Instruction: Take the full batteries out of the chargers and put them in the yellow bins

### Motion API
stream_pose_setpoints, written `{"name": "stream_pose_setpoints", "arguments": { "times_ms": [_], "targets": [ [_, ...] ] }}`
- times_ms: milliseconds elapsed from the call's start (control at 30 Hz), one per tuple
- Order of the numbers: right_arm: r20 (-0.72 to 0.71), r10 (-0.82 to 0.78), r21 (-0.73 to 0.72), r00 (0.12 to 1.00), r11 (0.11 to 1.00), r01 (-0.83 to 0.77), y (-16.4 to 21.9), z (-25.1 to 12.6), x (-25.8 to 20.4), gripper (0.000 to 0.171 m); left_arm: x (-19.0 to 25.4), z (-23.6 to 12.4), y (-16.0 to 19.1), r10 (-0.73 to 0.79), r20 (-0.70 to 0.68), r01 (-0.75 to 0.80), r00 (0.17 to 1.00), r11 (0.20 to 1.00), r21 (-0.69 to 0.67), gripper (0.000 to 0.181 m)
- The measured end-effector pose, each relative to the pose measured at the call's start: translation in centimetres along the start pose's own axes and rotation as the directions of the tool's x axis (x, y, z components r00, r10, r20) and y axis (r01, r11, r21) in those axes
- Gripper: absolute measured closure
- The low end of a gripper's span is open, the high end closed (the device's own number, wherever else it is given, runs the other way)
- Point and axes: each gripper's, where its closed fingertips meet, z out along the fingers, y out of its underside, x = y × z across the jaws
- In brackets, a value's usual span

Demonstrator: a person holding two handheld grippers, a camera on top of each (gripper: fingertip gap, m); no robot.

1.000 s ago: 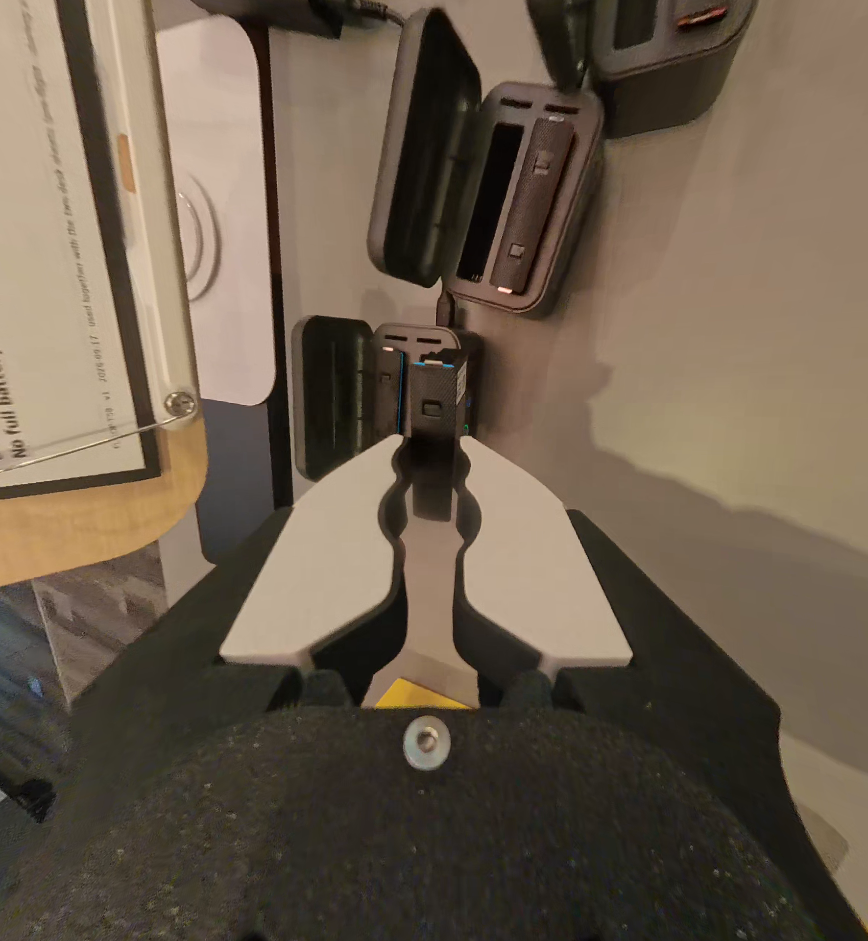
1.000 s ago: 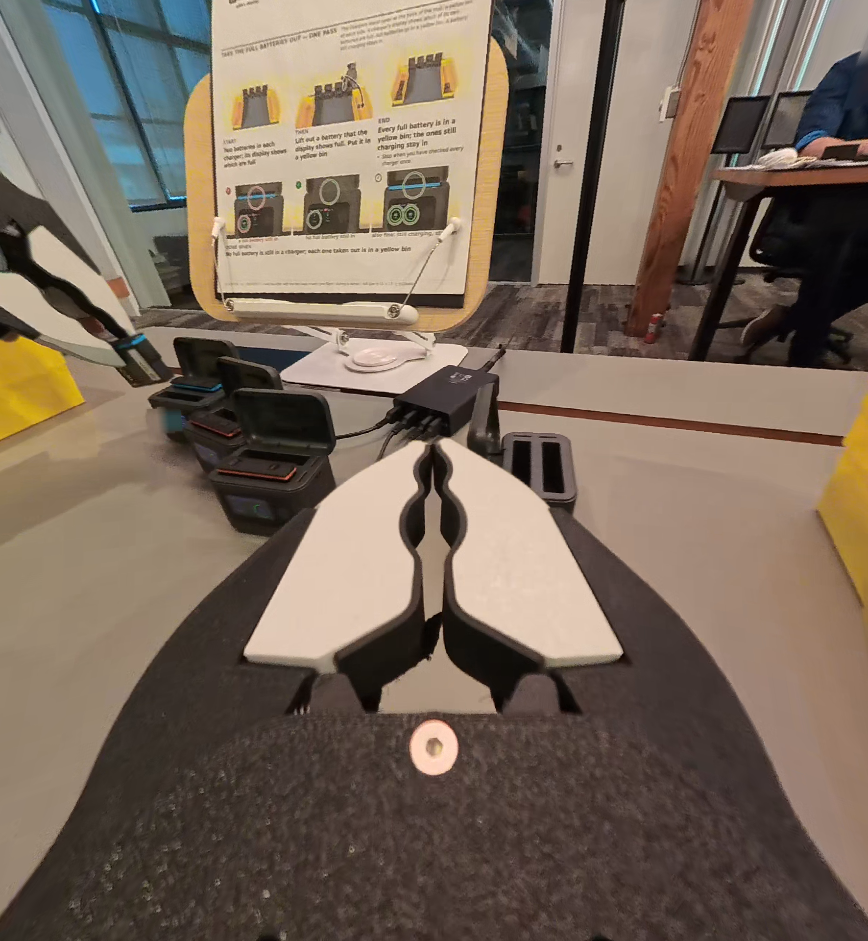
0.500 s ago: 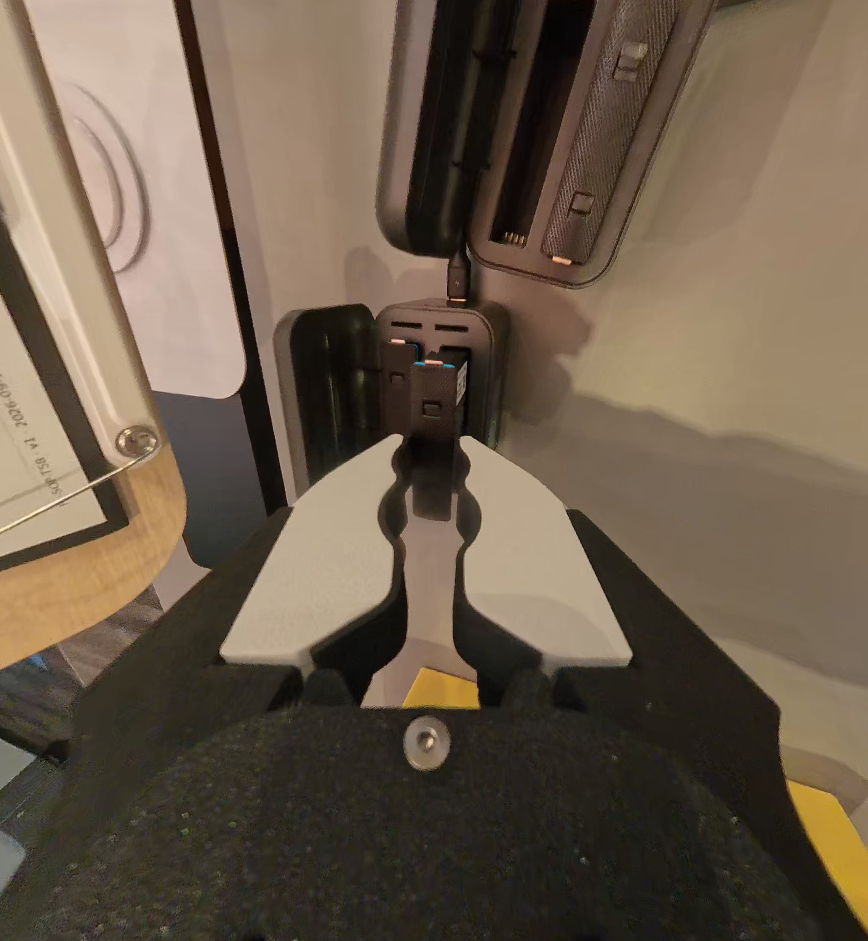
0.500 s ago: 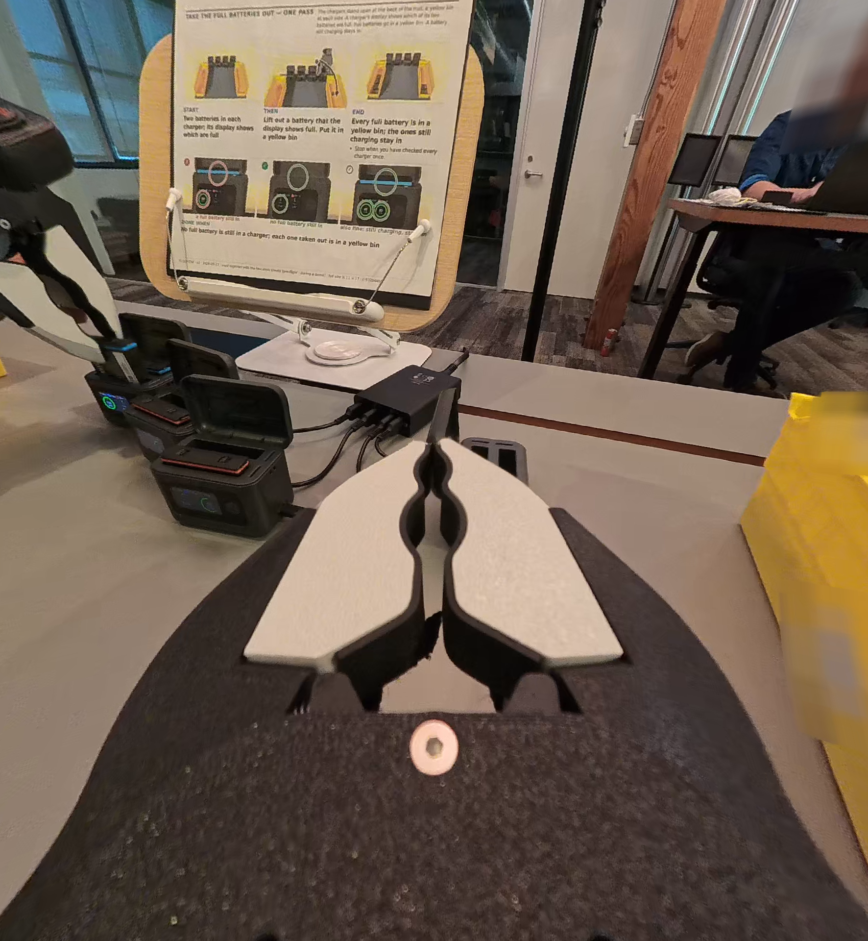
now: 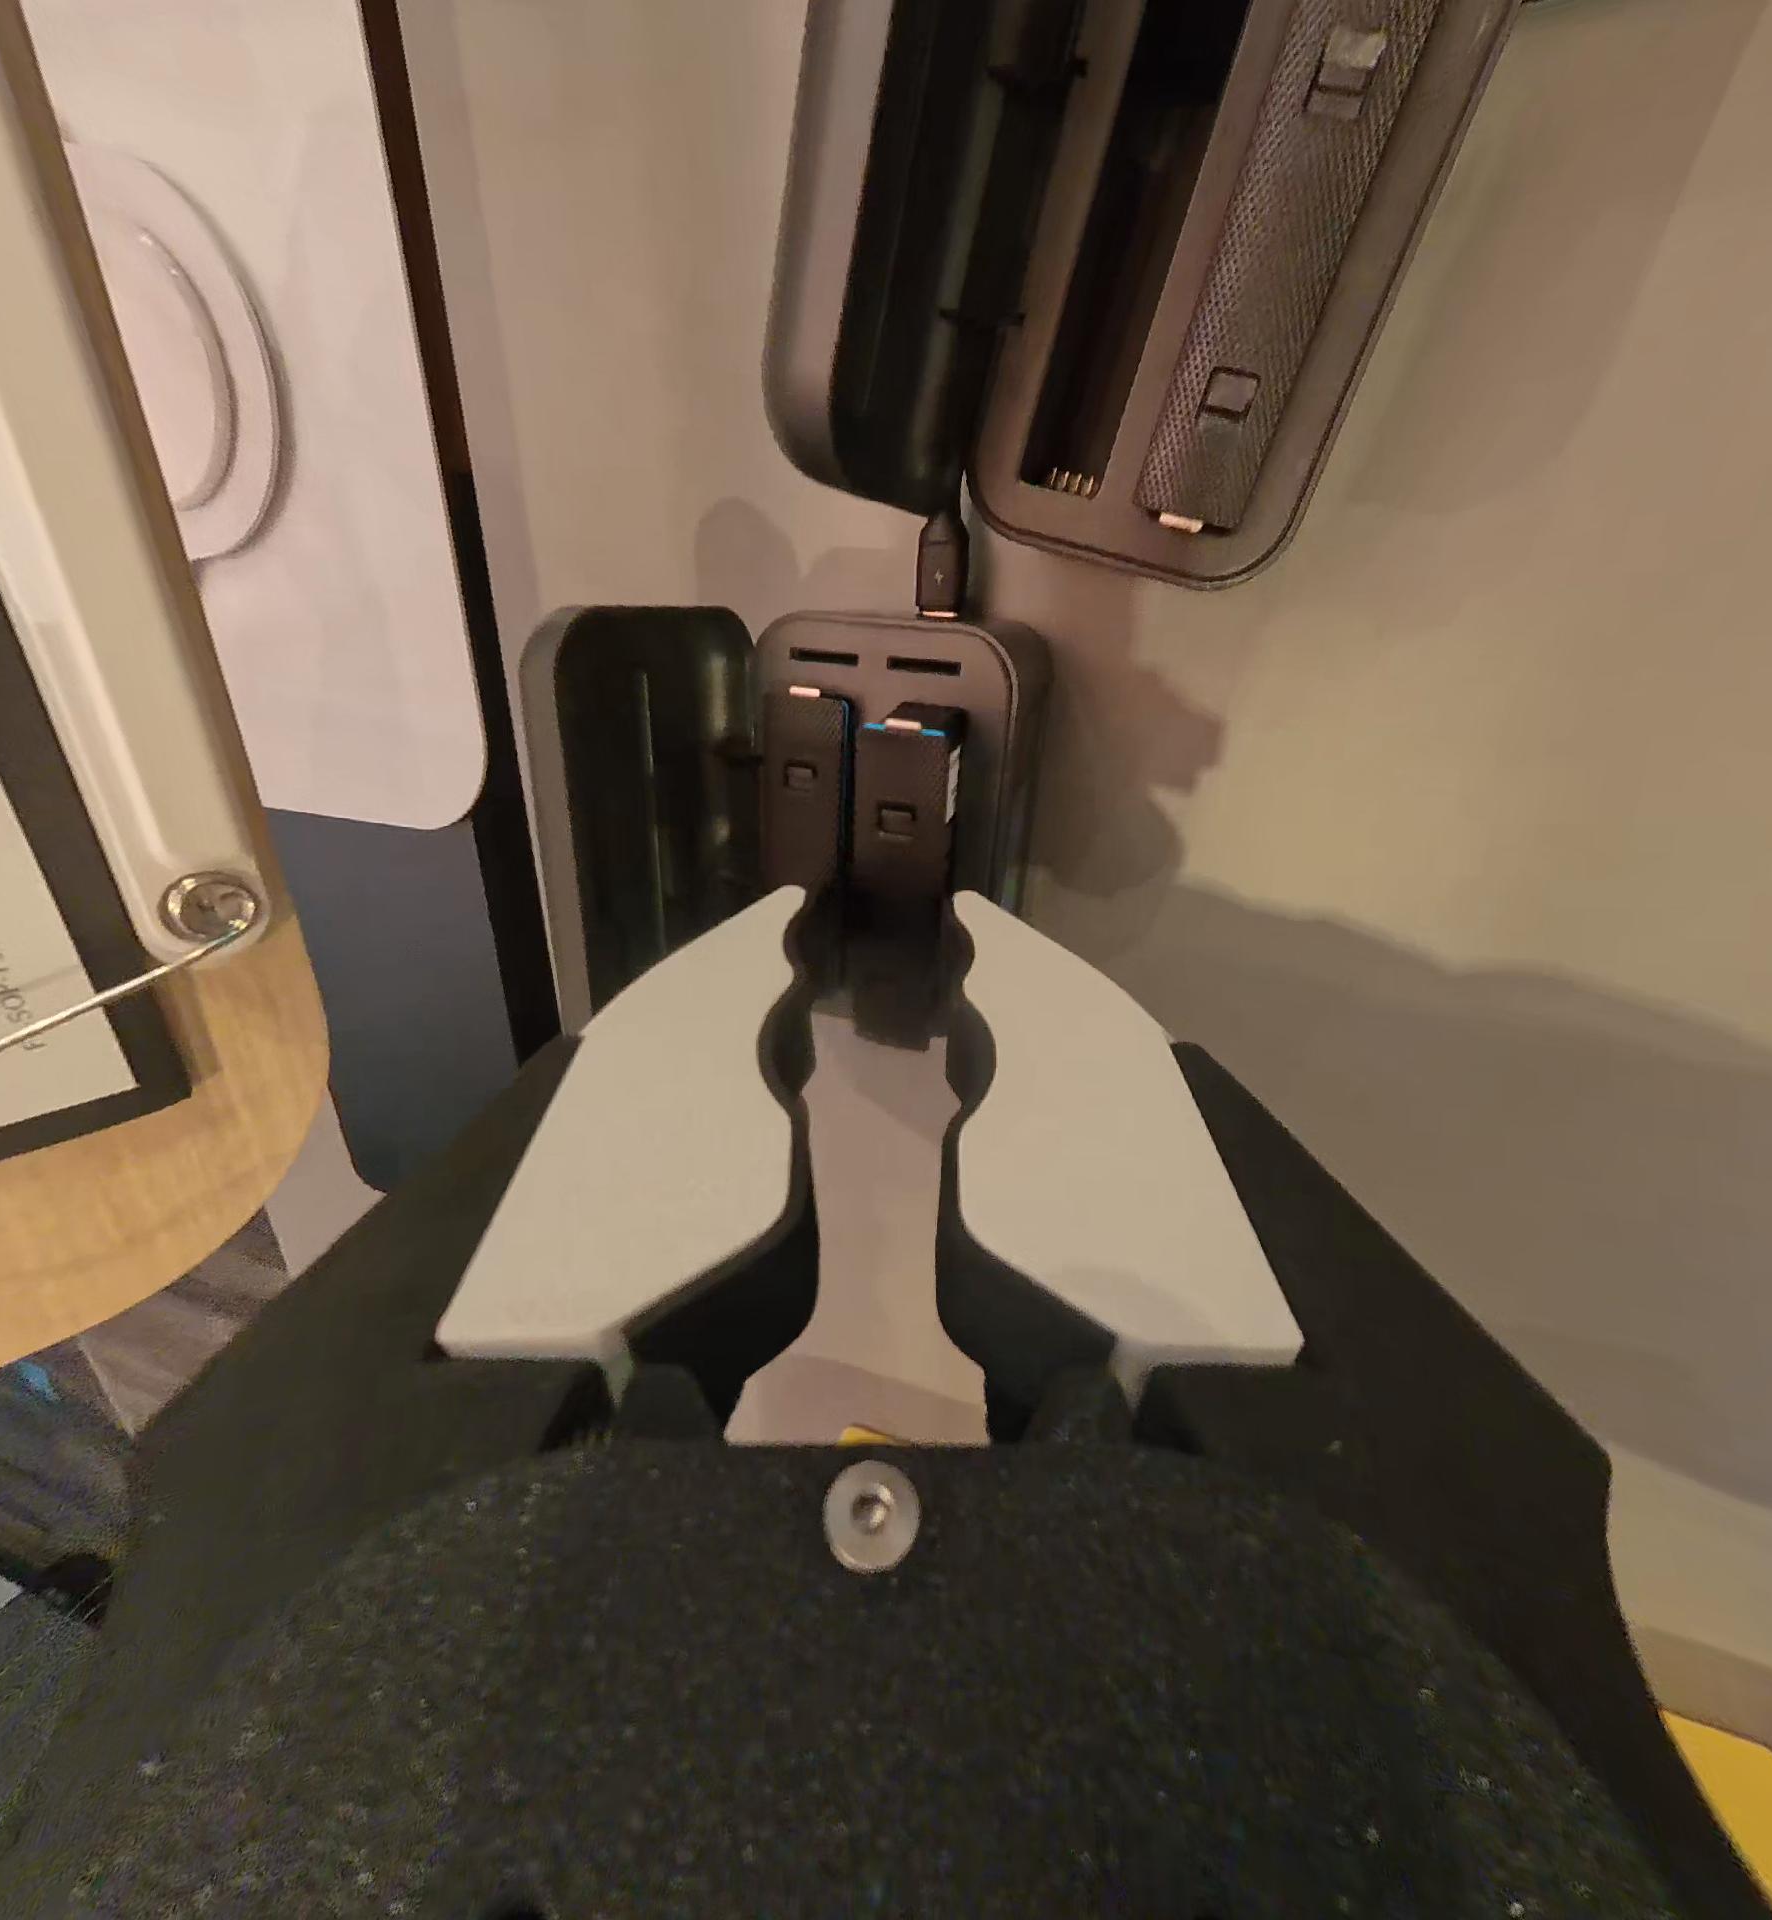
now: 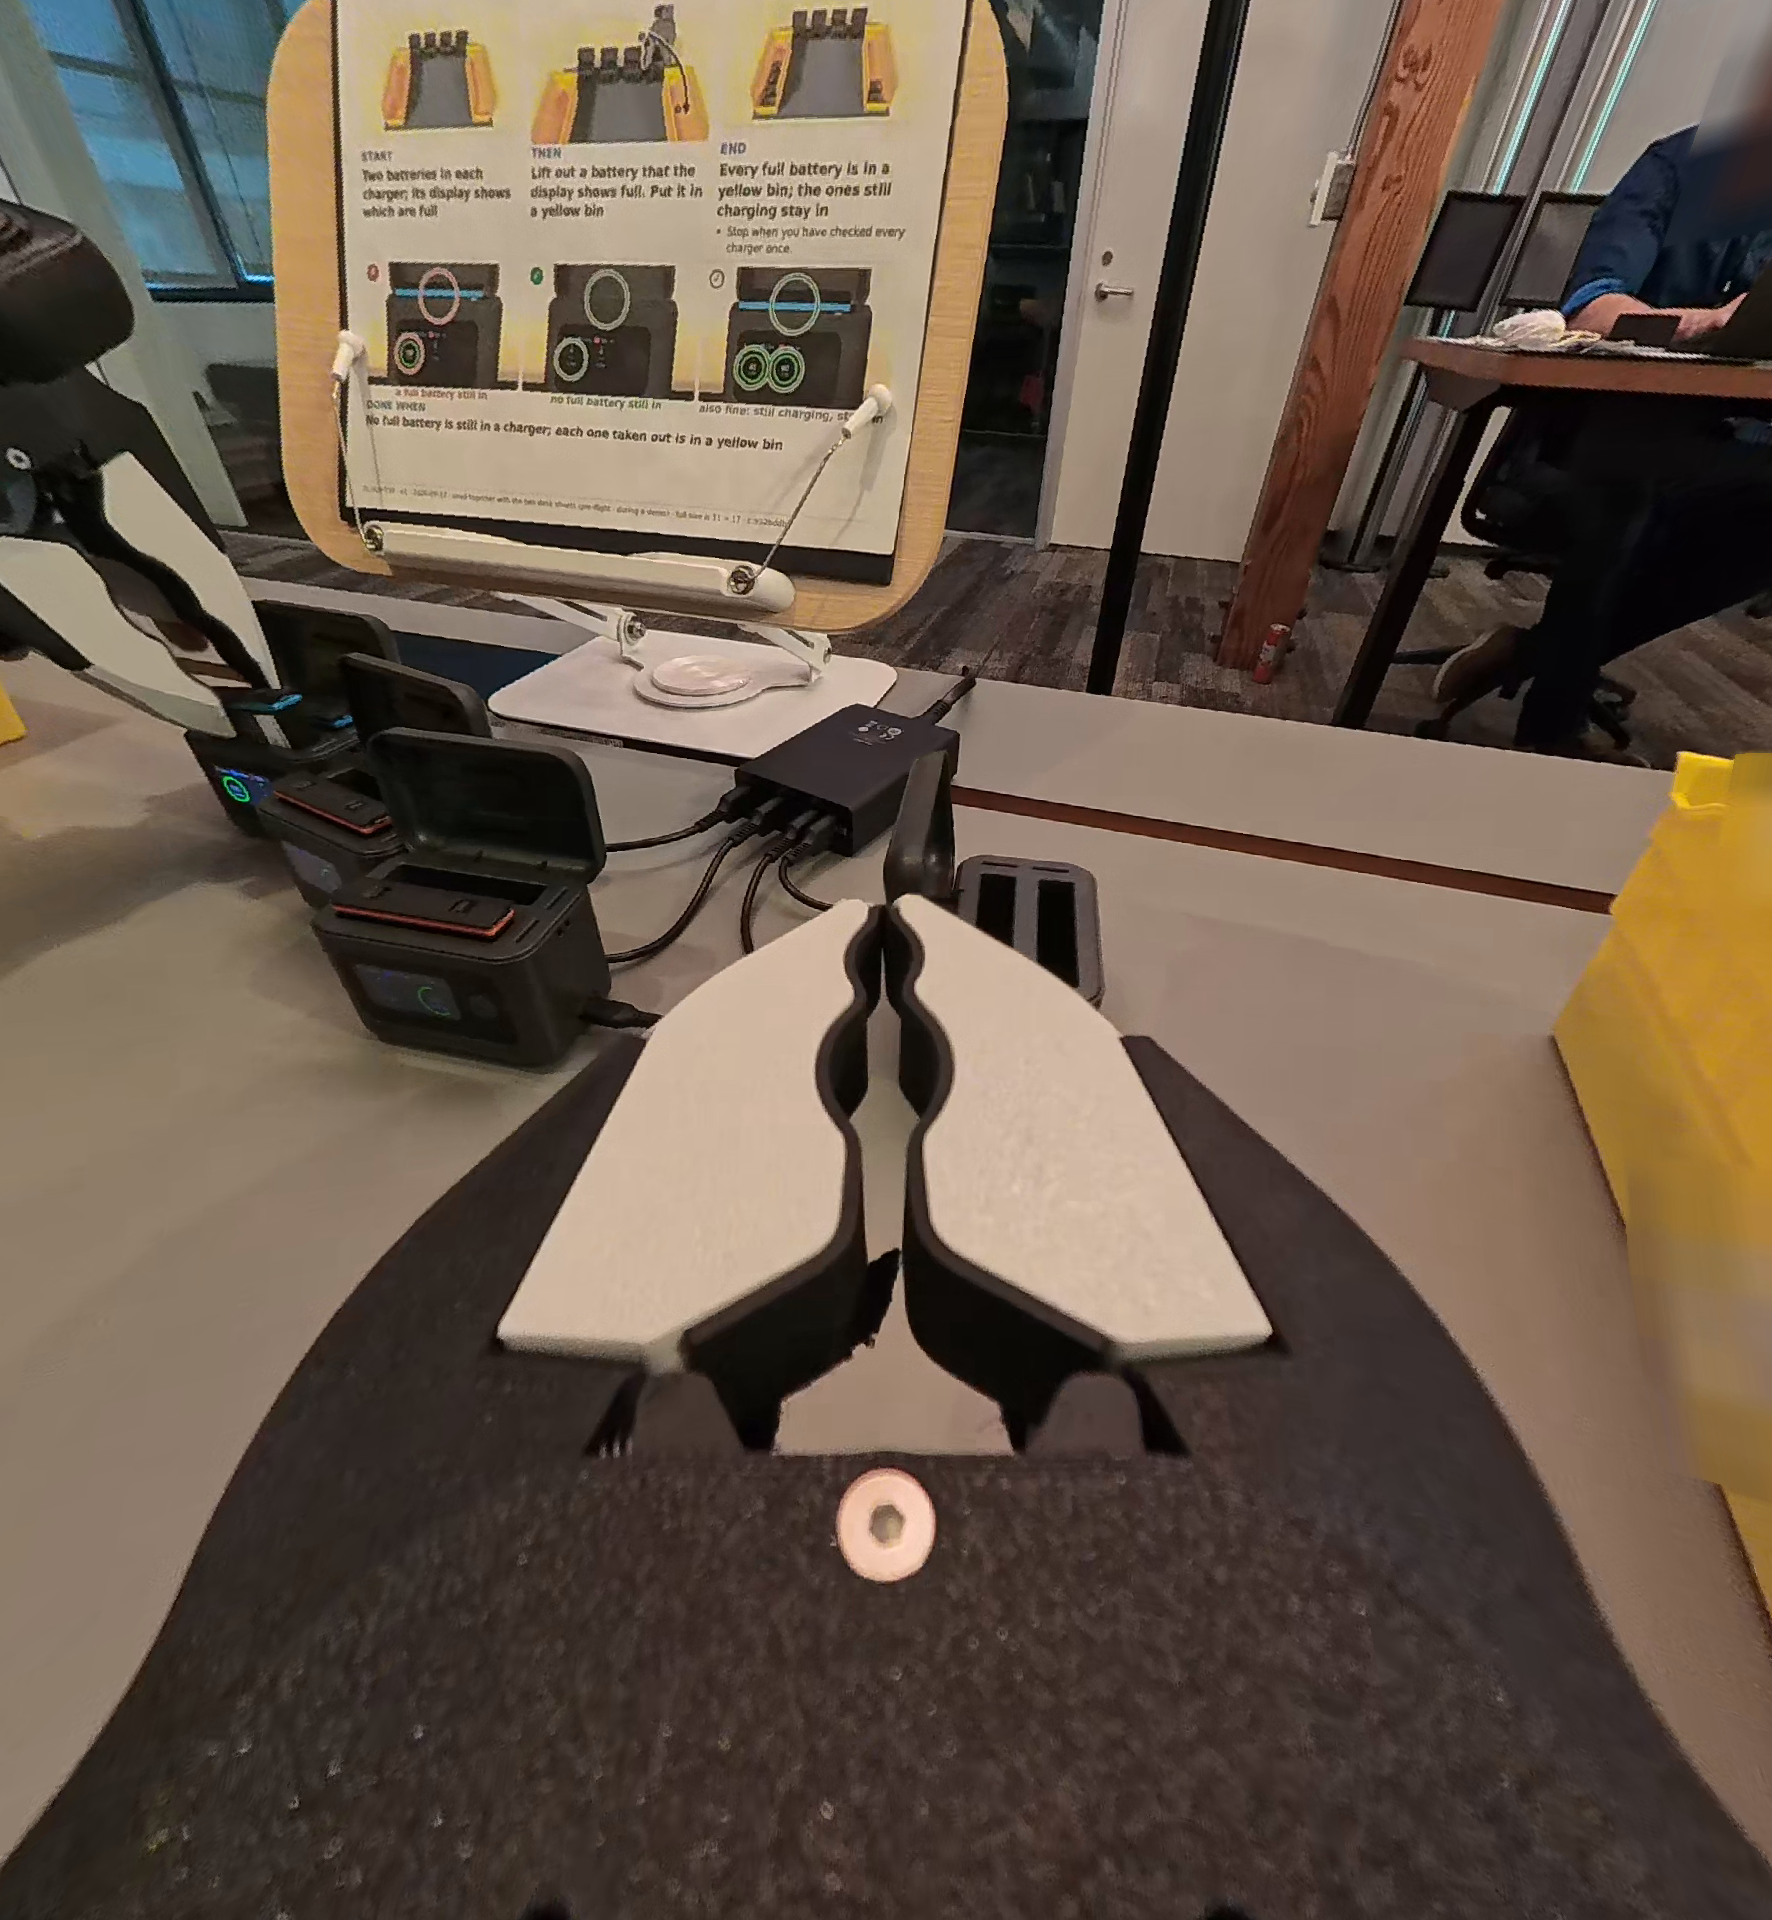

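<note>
Lowered battery (image 5: 901, 821) — now back inside charger (image 5: 1007, 748).

The left gripper (image 5: 880, 914) has smooth matt grey plastic fingers (image 5: 1079, 1122) on a black, grainy, felt-like body with a shiny metal screw (image 5: 869, 1509). The battery (image 5: 897, 816) between them shows a fine woven, carbon-like texture, and its charger (image 5: 1007, 727) is matt dark plastic. At the far left, the sign board (image 6: 975, 312) is pale wood grain bearing glossy printed paper, beside a smooth matt tabletop (image 6: 134, 1091) and yellow plastic bin (image 6: 1734, 1039).
</note>
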Motion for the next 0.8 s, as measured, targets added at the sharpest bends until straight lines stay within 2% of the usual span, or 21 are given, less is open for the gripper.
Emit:
{"name": "stream_pose_setpoints", "arguments": {
  "times_ms": [367,433,800],
  "targets": [
    [0.036,0.011,-0.025,0.999,1.0,-0.01,0.5,0.2,-0.7,0.171,0.2,-0.9,-0.4,0.017,-0.026,-0.017,1.0,1.0,-0.007,0.159],
    [0.043,0.007,-0.025,0.999,1.0,-0.006,0.5,0.2,-0.8,0.171,0.2,-0.5,-0.2,0.025,-0.023,-0.026,0.999,0.999,-0.029,0.167],
    [0.07,0.014,-0.04,0.997,0.999,-0.011,0.7,0.3,-1.2,0.171,-0.2,-1.8,-0.1,-0.001,-0.061,-0.003,0.998,0.998,-0.058,0.167]
  ]
}}
